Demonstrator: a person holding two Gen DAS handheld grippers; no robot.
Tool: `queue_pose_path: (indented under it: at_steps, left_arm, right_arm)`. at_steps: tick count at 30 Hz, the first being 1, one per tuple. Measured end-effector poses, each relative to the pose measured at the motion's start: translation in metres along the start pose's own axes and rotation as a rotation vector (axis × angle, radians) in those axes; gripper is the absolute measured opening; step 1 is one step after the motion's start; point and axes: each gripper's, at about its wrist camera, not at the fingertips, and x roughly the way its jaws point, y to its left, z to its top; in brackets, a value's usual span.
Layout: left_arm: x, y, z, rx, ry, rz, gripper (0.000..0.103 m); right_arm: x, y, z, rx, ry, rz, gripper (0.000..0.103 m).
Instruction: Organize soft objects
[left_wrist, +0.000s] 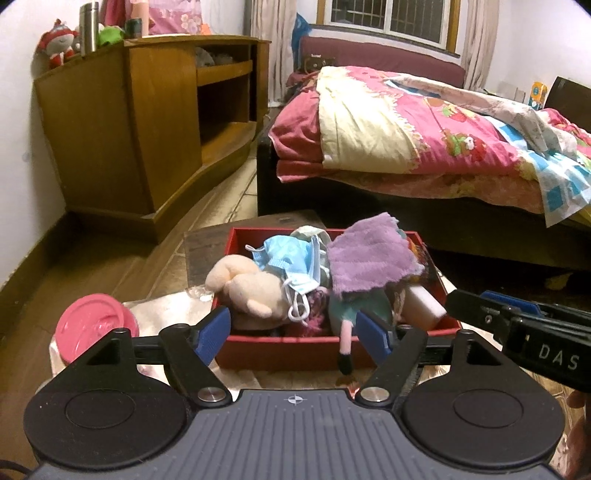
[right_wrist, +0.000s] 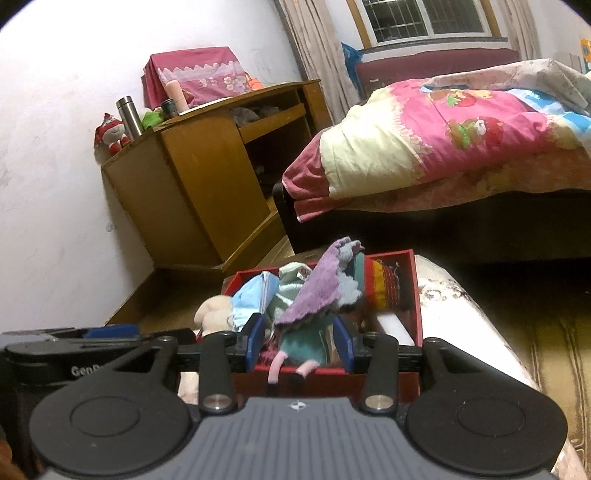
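Note:
A red box (left_wrist: 295, 350) (right_wrist: 413, 280) holds a pile of soft things: a beige plush (left_wrist: 251, 288) (right_wrist: 212, 310), blue face masks (left_wrist: 291, 258) (right_wrist: 251, 299), a purple cloth (left_wrist: 369, 254) (right_wrist: 317, 291) and a teal doll (left_wrist: 343, 314) (right_wrist: 303, 343) whose pink legs hang over the front wall. My left gripper (left_wrist: 295, 334) (right_wrist: 110, 330) stands wide open just in front of the box with nothing in it. My right gripper (right_wrist: 299, 343) (left_wrist: 456, 301) is slightly open near the box's front right corner. The doll shows beyond its gap, and the pads do not press on it.
A pink-lidded jar (left_wrist: 92, 325) stands left of the box on the pale cloth-covered surface (right_wrist: 461, 306). A white block (left_wrist: 421, 304) lies in the box's right side. A wooden cabinet (left_wrist: 129, 129) stands at the back left, and a bed with a pink quilt (left_wrist: 406, 129) at the back right.

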Motion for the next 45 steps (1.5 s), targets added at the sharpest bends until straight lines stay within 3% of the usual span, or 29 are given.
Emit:
queue_pose_path:
  at_steps: [21,26,45]
  left_arm:
    - [-0.052,-0.003,-0.051,-0.04,-0.001,-0.044,0.079]
    - [-0.054,0.0,-0.054,-0.054,-0.001,-0.042,0.079]
    - [-0.053,-0.012,-0.057,-0.018,-0.008,-0.036,0.078]
  right_arm:
    - [-0.082,0.028,-0.049,-0.044,-0.072,-0.002,0.019]
    - [-0.083,0.029,-0.051,-0.078,-0.096,-0.054,0.019]
    - [-0.071,0.023,-0.055,-0.05,-0.054,-0.037,0.019]
